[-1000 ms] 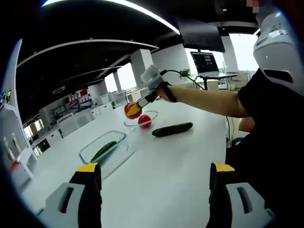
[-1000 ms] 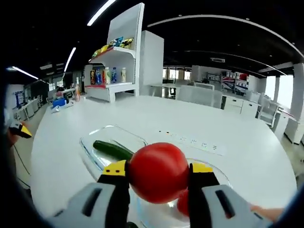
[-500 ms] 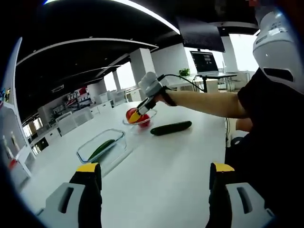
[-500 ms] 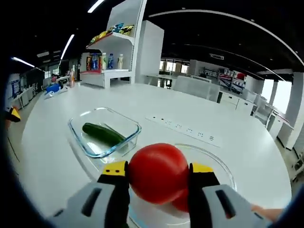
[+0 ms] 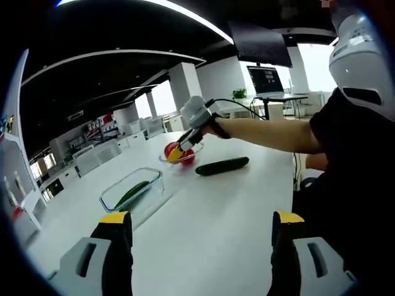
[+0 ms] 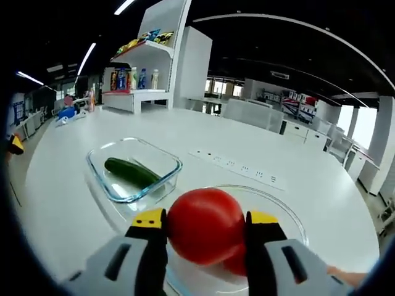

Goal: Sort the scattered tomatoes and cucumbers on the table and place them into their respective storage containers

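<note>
- The right gripper [image 6: 205, 225] is clamped on a tomato [image 6: 205, 224], with both yellow-tipped jaws pressed against its sides. It holds the tomato just above the round glass bowl [image 6: 281, 213].
- A second tomato [image 6: 234, 261] already lies in that bowl, partly hidden behind the held one and the right-hand jaw.
- In the left gripper view the right gripper [image 5: 176, 152] reaches across the table [image 5: 216, 216] to the bowl [image 5: 191, 160], on the person's outstretched arm [image 5: 265, 132].
- The left gripper [image 5: 200, 237] is wide open and holds nothing, hanging over bare table.
- One cucumber [image 6: 131, 172] lies in the rectangular glass dish [image 6: 102, 180] next to the bowl. Another cucumber [image 5: 222, 166] still lies loose on the table just beside the bowl.
- Risk: released from this height, the tomato would probably hit the one below and could bounce or roll over the bowl's low rim.
- Risk: the bowl is light glass on a smooth top, so a jaw catching its rim on the way down or out could slide or tip it.
- Risk: squeezing harder while lowering could bruise or split the tomato.
- The loose cucumber lies close enough that a careless withdrawal might knock it.
</note>
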